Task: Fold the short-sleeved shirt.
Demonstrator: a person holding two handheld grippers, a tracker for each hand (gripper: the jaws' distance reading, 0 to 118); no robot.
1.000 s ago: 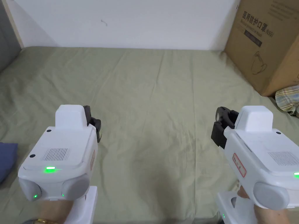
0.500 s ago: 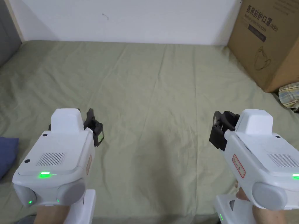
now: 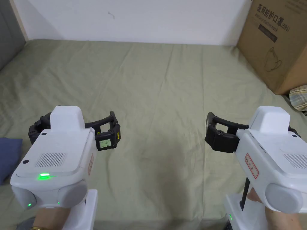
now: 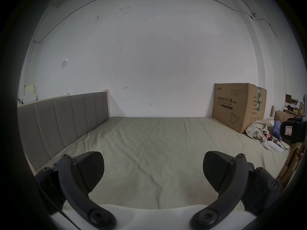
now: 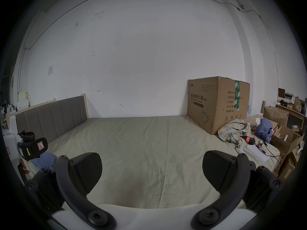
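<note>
Both grippers' fingers [image 4: 89, 170] now spread, cardboard box [image 3: 278, 45] right, blue cloth [image 3: 9, 158] left

blue cloth [image 3: 9, 158] cut off, plaid cloth [image 3: 299, 97] cut off

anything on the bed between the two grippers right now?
Nothing but bare olive sheet. In the head view the stretch from the left gripper to the right gripper holds only wrinkled fabric; both sets of jaws are spread with nothing in them.
</note>
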